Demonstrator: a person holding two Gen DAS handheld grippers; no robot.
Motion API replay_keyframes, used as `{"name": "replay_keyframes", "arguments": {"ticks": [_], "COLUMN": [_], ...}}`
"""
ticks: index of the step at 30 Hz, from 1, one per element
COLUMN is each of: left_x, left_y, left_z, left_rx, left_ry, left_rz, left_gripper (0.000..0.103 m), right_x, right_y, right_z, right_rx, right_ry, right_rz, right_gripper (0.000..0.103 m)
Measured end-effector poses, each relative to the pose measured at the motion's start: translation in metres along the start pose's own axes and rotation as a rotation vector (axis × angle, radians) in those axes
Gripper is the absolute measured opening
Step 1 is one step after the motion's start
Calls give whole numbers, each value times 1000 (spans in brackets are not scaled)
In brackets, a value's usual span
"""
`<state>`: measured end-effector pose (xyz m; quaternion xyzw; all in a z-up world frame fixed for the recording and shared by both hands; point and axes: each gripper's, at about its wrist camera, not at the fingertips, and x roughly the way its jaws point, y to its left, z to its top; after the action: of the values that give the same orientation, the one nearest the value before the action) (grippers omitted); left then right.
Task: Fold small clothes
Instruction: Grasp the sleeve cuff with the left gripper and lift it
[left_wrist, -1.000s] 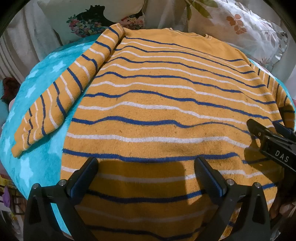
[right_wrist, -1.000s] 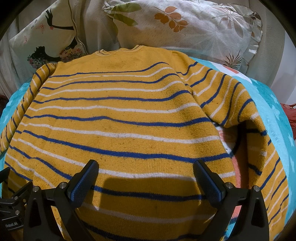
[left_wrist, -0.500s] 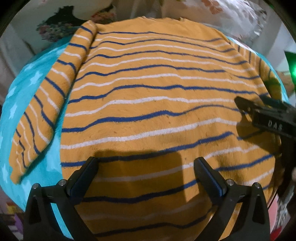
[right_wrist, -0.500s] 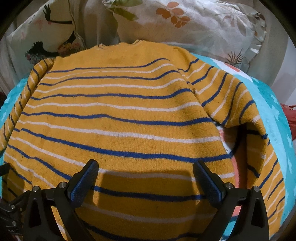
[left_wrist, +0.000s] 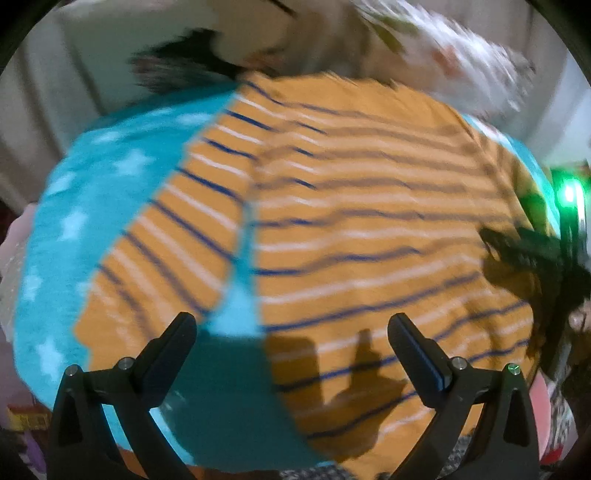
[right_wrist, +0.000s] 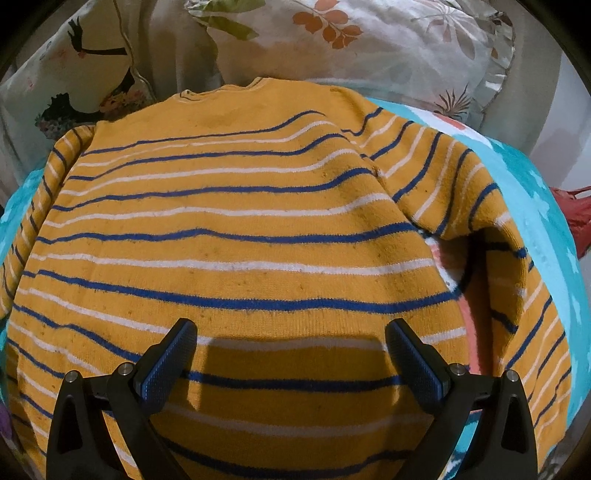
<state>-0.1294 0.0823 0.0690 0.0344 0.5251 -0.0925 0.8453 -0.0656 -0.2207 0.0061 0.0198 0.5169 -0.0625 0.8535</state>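
A mustard-yellow sweater (right_wrist: 240, 236) with blue and white stripes lies flat on a turquoise star-print blanket (left_wrist: 92, 206), collar toward the pillows. In the blurred left wrist view the sweater (left_wrist: 369, 240) fills the right, and its left sleeve (left_wrist: 173, 240) lies angled on the blanket. My left gripper (left_wrist: 291, 332) is open and empty above the gap between sleeve and body near the hem. My right gripper (right_wrist: 288, 339) is open and empty over the lower body of the sweater; it also shows in the left wrist view (left_wrist: 532, 254) at the right edge. The right sleeve (right_wrist: 480, 221) is bunched and folded under.
Floral pillows (right_wrist: 369, 48) lean against the wall behind the collar. A red object (right_wrist: 576, 214) sits off the blanket's right edge. A green light (left_wrist: 569, 192) glows at the right of the left wrist view. Clutter lies past the blanket's left edge.
My left gripper has swung left and pulled back, so the left sleeve and bare blanket now lie under it. The right gripper has barely moved. Both stay open.
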Motion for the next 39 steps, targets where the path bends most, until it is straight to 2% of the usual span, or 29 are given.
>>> {"name": "replay_keyframes", "arguments": {"ticks": [4,7,10,13,16,17,18,19,20,21,22,24,28,30,31,33,36,39], "left_x": [-10,-8,-4,10,24,27,32,33,32,32,31,26,16,10,5,-6,-21,-27], "left_y": [53,101,144,171,181,181,178,173,168,165,165,174,219,245,254,258,241,208], "left_z": [4,2,-5,-11,-14,-13,-12,-10,-7,-4,-1,5,24,32,35,36,31,25], "left_rx": [-81,-164,-217,-243,-250,-245,-238,-222,-199,-192,-199,-227,-307,-357,-382,-417,-420,-401], "left_ry": [-38,-35,-17,3,41,47,61,58,55,60,67,61,31,25,14,-22,-55,-73], "left_rz": [63,115,150,157,87,59,19,40,35,10,-11,21,211,279,289,262,229,153], "left_gripper": [103,103,103,103,101,89,69,66,40,19,12,12,11,12,12,15,24,33], "right_x": [-3,-5,-6,-16,-34,-39,-45,-49,-52,-53,-54,-60,-73,-74,-74,-74,-75,-83], "right_y": [1,3,6,7,14,17,20,23,24,24,24,24,25,25,24,21,7,-25], "right_z": [-3,-8,-2,4,7,8,9,10,10,11,12,11,10,10,10,7,1,-8], "right_rx": [23,31,54,106,117,118,120,125,138,152,175,215,216,193,192,204,246,302], "right_ry": [-16,-45,-5,5,-21,-25,-28,-27,-20,-11,1,8,-21,-22,-22,-18,-17,-20], "right_rz": [-23,-52,-91,-117,-87,-72,-55,-44,-27,-13,5,23,-11,-10,4,21,25,-3], "right_gripper": [103,103,103,95,95,95,95,95,95,95,95,96,98,98,98,98,98,98]}}
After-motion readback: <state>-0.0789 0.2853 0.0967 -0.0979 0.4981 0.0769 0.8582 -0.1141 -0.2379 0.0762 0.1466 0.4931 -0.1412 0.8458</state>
